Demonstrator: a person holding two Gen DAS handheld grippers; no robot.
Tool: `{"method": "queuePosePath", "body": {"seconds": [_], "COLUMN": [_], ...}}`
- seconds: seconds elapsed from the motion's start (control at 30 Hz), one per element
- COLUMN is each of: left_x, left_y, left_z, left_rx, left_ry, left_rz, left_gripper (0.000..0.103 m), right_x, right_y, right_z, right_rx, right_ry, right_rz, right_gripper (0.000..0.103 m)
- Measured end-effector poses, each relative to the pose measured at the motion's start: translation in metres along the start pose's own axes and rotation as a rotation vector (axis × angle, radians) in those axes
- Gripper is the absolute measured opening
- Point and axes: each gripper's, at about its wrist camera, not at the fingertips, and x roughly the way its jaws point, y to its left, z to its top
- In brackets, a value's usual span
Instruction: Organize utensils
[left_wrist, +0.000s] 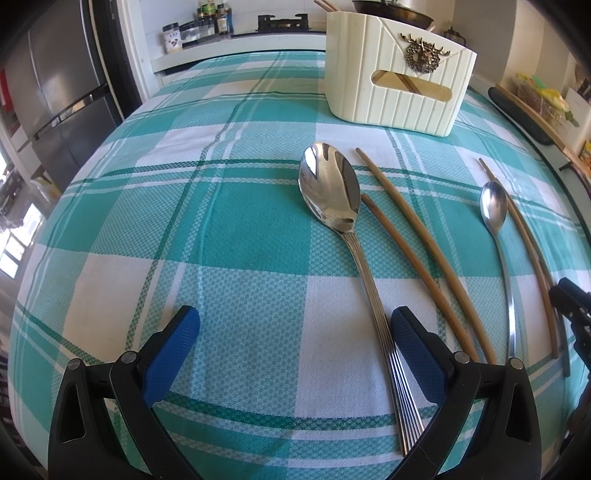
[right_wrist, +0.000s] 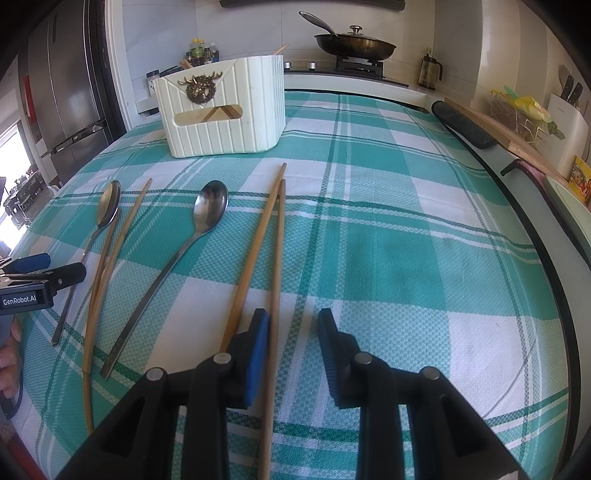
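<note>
While both tongs hang over the checked table (left_wrist: 229, 206), neither has hold of anything. Left tongs (left_wrist: 291, 328) gape wide; the big spoon (left_wrist: 330, 188) lies with its handle running along the inner face of the pad at 3 o'clock, bowl toward 12. Right tongs (right_wrist: 293, 332) stand partly open, jaws apart; one chopstick of the near pair (right_wrist: 275, 236) passes between the jaws close by the blue pad at 9 o'clock, its mate just outside that pad. Whether any pad touches, cannot tell. Slim spoon (right_wrist: 210, 210) and another chopstick pair (right_wrist: 110, 251) lie at 9 o'clock of that. White holder (right_wrist: 221, 110) at 11 o'clock. Only the right view shows the pan (right_wrist: 354, 44) and a hand (right_wrist: 9, 350)
</note>
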Motion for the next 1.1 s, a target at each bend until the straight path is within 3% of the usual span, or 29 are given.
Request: {"method": "queuePosePath", "body": {"seconds": [0.47,0.6,0.9,1.1], "left_x": [0.008,0.019,0.047,0.065], "left_y": [0.050,0.059,0.018,0.000], "left_z": [0.017,0.029,0.074,0.106], "left_rx": [0.078,0.117,0.278,0.306], "left_ry": [0.075,0.164,0.194,0.203], "left_rz": [0.019,-0.053,-0.118,-0.159], "left_gripper": [0.103,0.103,0.103,0.090], "right_x": [0.010,0.014,0.038,0.067], "right_y": [-0.012,-0.011,-0.007,-0.014], "right_z": [0.020,0.026,0.058,0.097], "right_rx": [-0.050,-0.092,-0.155,-0.126], "right_ry": [0.142,0.196,0.258,0.266], "right_rz": [0.014,0.034,0.048,0.054], "right_gripper": [0.026,0.028,0.028,0.028]}}
